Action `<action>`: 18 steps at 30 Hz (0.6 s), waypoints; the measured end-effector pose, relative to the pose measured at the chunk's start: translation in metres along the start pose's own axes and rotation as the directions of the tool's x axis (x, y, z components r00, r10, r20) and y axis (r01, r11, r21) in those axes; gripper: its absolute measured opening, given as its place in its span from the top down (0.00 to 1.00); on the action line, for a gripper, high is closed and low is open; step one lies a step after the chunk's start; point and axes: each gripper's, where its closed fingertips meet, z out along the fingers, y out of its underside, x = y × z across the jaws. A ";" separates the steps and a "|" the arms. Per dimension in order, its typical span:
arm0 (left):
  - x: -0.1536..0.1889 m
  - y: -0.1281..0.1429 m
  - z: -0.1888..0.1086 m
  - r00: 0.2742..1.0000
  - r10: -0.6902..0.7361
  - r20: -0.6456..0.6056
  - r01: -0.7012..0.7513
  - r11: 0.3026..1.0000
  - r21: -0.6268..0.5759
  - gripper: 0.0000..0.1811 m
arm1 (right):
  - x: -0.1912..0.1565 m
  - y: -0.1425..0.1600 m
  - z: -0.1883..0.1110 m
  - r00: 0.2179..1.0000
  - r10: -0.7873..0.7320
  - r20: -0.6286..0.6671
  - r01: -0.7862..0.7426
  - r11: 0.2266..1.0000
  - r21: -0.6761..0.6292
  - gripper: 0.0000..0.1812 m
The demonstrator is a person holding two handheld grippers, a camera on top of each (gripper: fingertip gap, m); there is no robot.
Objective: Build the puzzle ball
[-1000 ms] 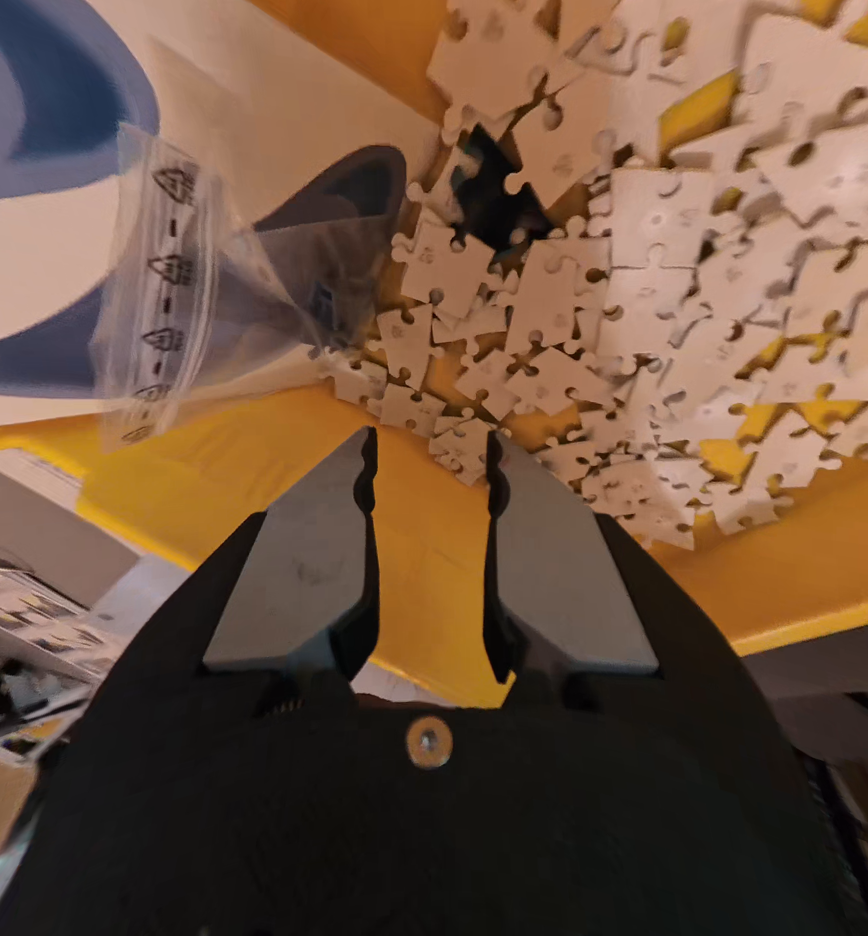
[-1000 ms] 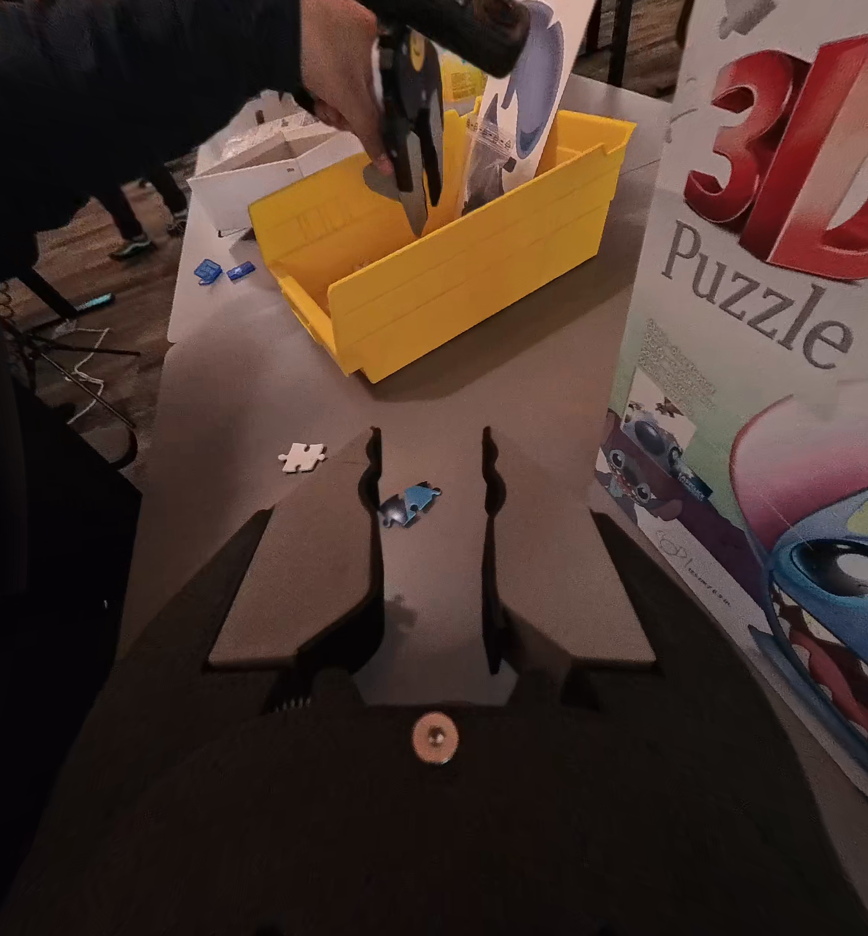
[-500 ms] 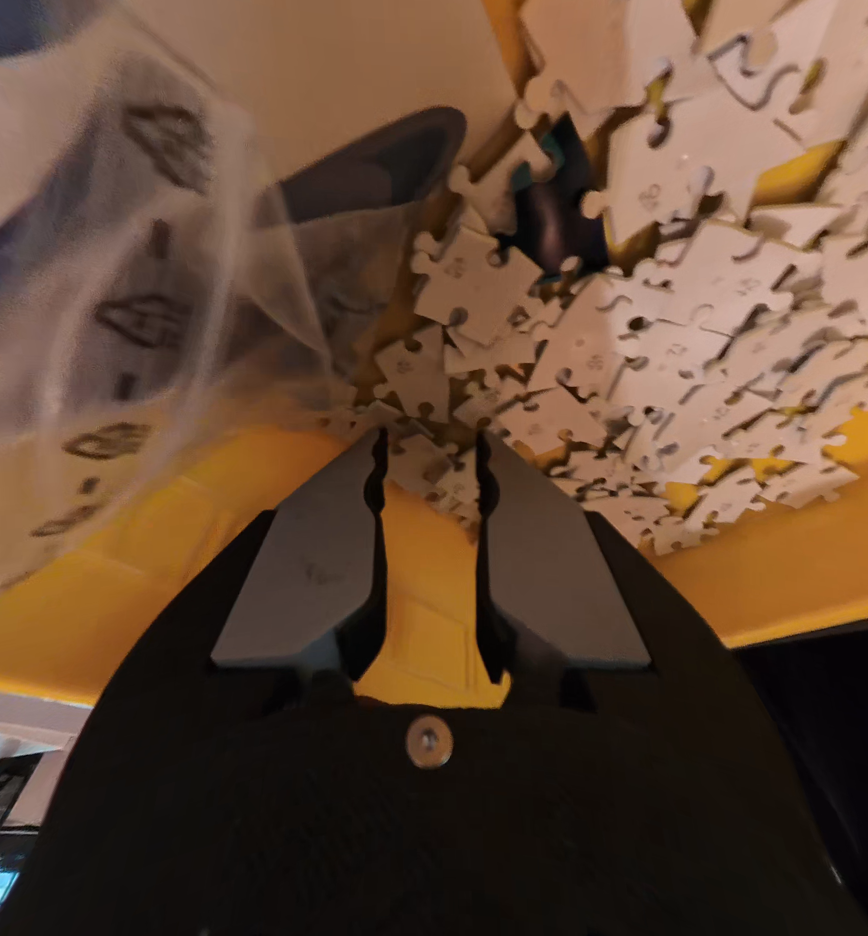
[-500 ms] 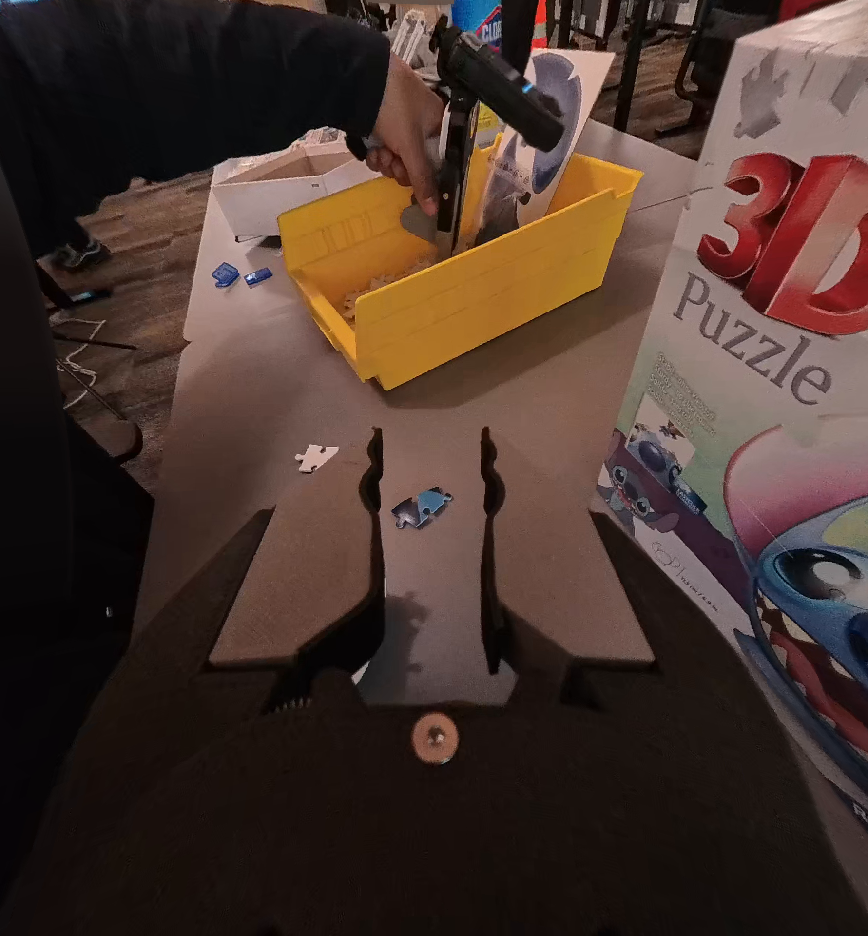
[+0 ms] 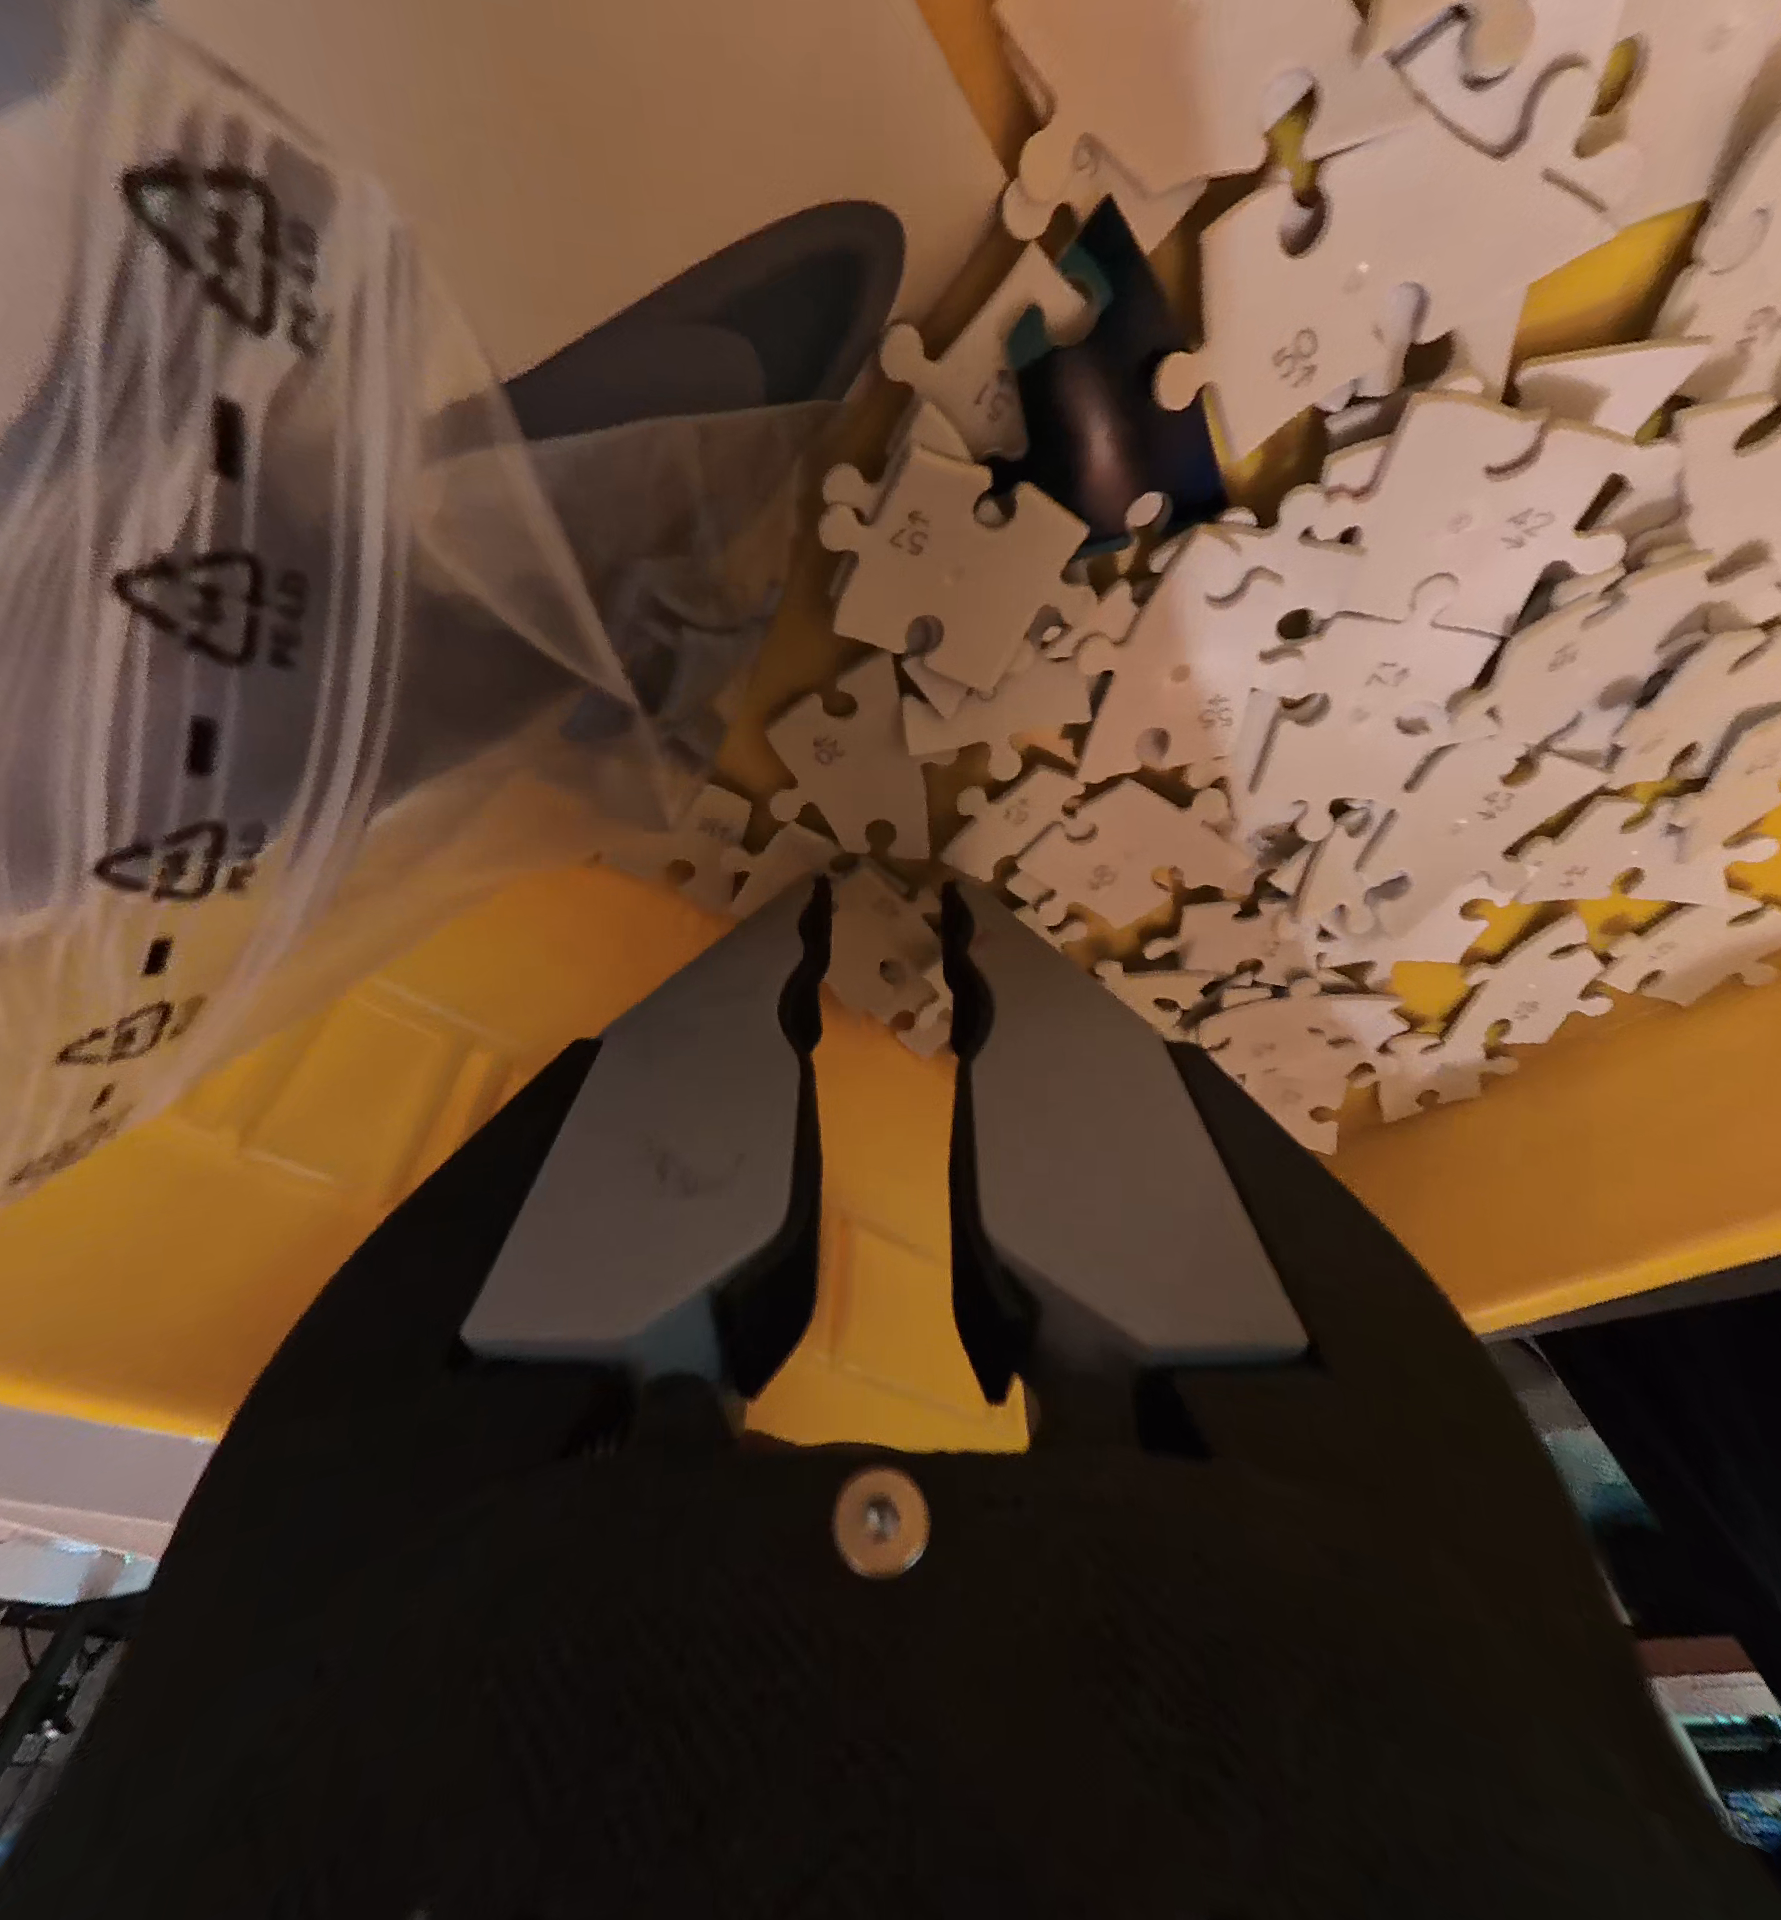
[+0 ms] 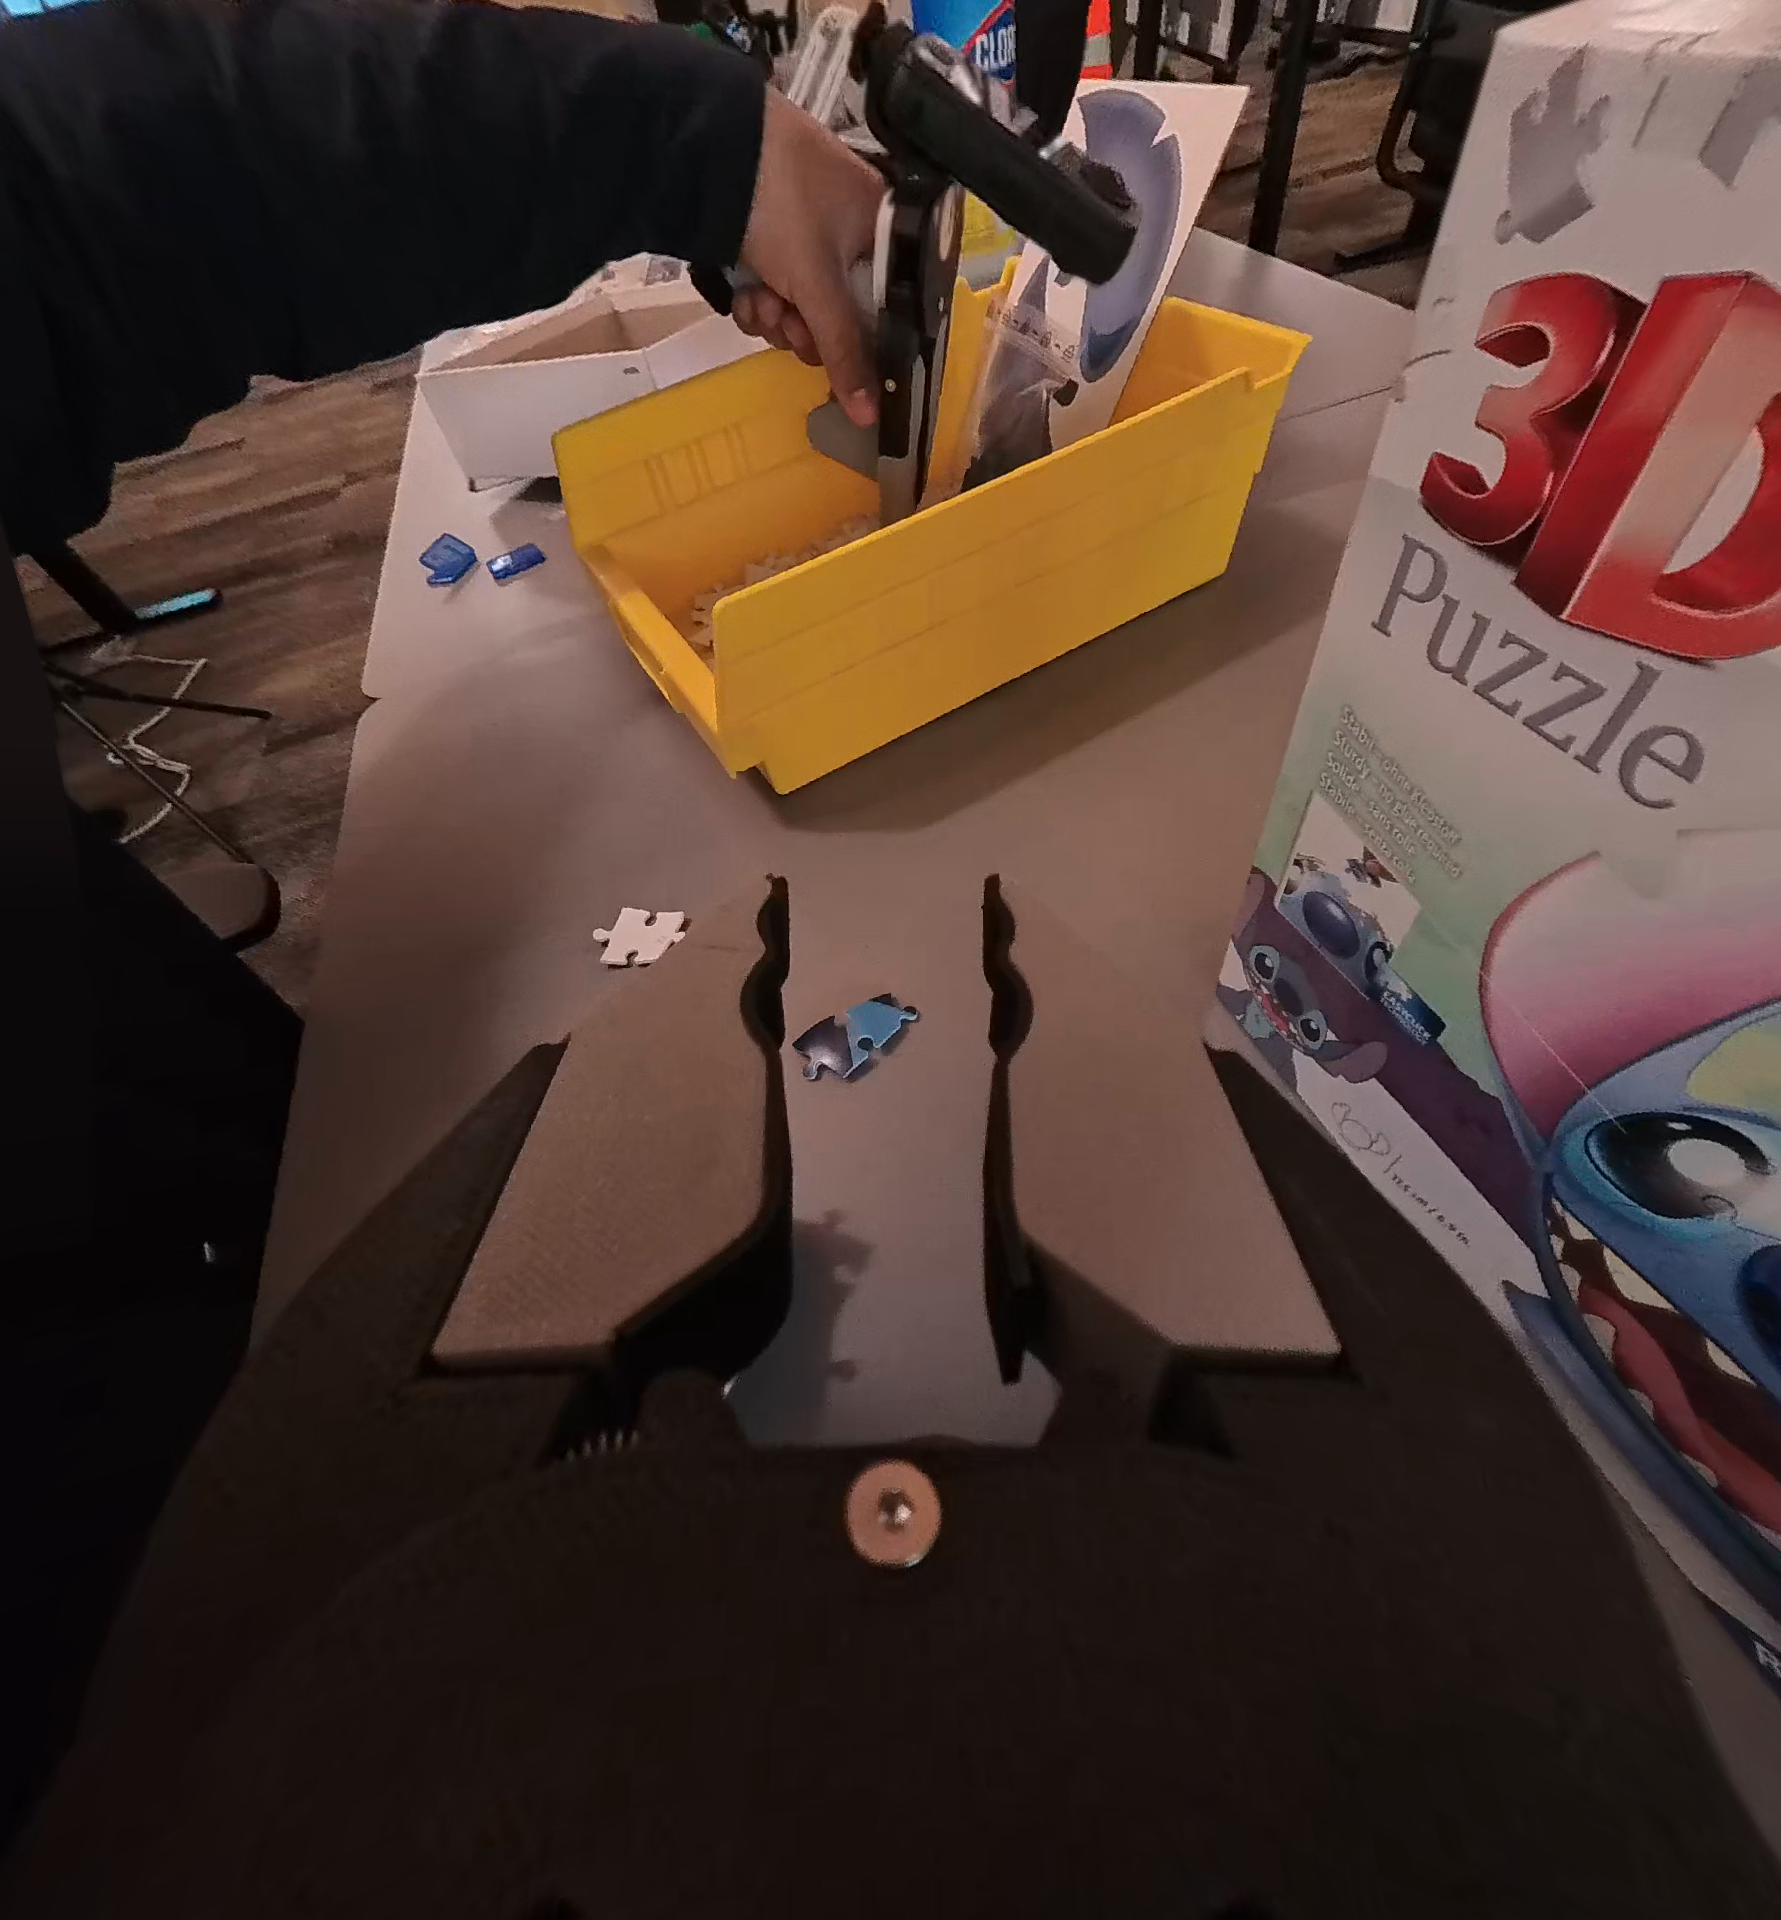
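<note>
In the left wrist view my left gripper (image 5: 886,902) is down inside the yellow bin (image 5: 574,1091), on a heap of white face-down puzzle pieces (image 5: 1385,675). Its jaws stand narrowly apart, with one white piece (image 5: 888,971) between the tips. One dark face-up piece (image 5: 1104,436) lies in the heap. In the right wrist view my right gripper (image 6: 884,894) is open and empty above the grey table (image 6: 553,748). A blue puzzle piece (image 6: 855,1039) lies on the table between its fingers, and a white piece (image 6: 640,935) to its left. The left gripper (image 6: 901,457) also shows there, held by a hand in the bin (image 6: 969,644).
A clear plastic bag (image 5: 190,571) and a printed card sheet (image 6: 1125,208) stand in the bin beside the left gripper. The tall puzzle box (image 6: 1592,727) stands at the table's right. An open white carton (image 6: 553,395) and two small blue items (image 6: 481,561) lie beyond the bin's left. The grippers' ends are close to 40 centimeters from one another.
My left gripper has moved lower into the bin, up to the heap, and its jaws have narrowed around a white piece. My right gripper has pulled back slightly and stays open.
</note>
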 end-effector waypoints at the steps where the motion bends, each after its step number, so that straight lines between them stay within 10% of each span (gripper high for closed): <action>1: 0.003 -0.002 -0.003 1.000 0.006 -0.022 -0.005 1.000 0.017 0.95 | 0.001 0.000 0.000 1.000 0.006 0.002 -0.006 1.000 0.001 0.81; 10: -0.009 -0.006 -0.036 0.997 0.015 0.070 -0.025 0.990 0.137 1.00 | 0.004 -0.001 -0.004 1.000 0.009 -0.010 -0.009 1.000 0.011 0.82; 18: -0.001 0.005 -0.001 0.995 -0.012 0.101 0.014 1.000 -0.011 0.85 | 0.002 0.000 -0.001 1.000 0.002 -0.008 -0.002 1.000 0.001 0.82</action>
